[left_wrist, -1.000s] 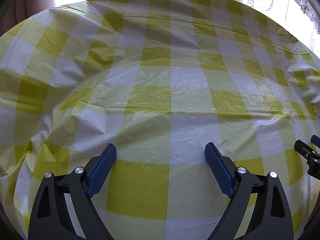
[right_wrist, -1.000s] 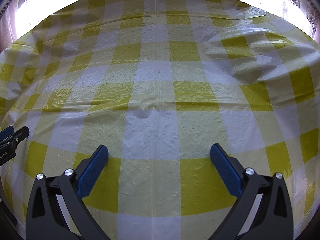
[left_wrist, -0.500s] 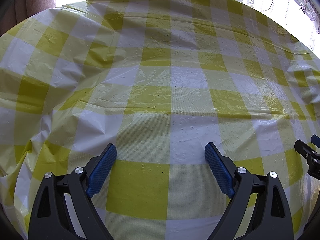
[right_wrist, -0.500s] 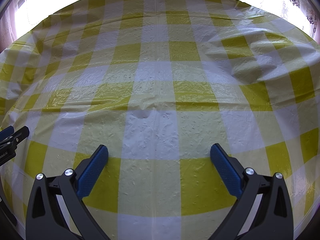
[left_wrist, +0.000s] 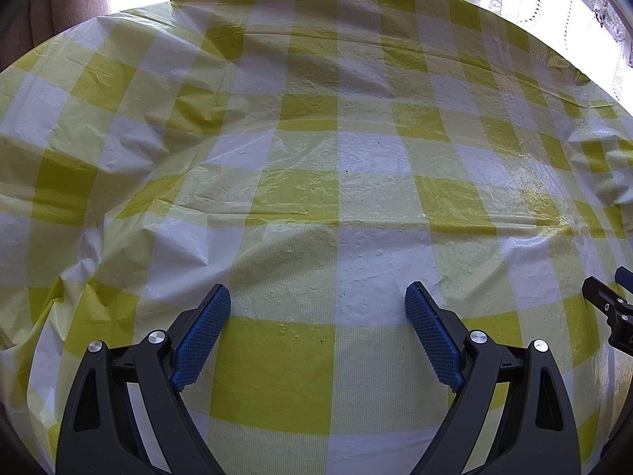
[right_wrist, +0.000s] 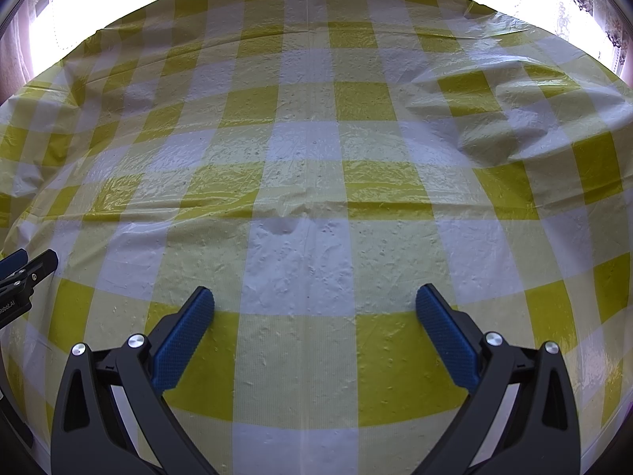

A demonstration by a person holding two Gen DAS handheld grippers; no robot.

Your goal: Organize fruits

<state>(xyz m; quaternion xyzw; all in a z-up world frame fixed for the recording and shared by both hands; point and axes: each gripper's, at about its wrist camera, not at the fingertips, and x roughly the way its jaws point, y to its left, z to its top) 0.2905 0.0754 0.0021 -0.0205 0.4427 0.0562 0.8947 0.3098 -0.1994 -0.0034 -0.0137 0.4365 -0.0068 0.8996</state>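
Fruit was nowhere in either of my wrist views; I could not tell where it lay, nor where any bowl or basket for it might be. What I saw instead was a table covered by a yellow-and-white checked plastic tablecloth [left_wrist: 336,206], wrinkled and glossy, with a raised fold toward the far right in the right view. My left gripper [left_wrist: 318,297] was spread wide, its blue ribbed pads [left_wrist: 203,336] well apart and holding nothing. My right gripper [right_wrist: 314,297] was likewise spread wide and empty, its own blue pads [right_wrist: 445,340] framing bare cloth. Both were held low over the near part of the table, pointing forward across it toward a bright curtained window [right_wrist: 99,4] beyond the far edge. They sat side by side: the tip of the right one showed at the right edge of my left view, and the tip of the left one at the left edge of my right view. I judged the task had not properly begun, no fruit being grasped or in sight. The next move, I thought, called for turning or lifting a gripper to find the fruit before any reach.
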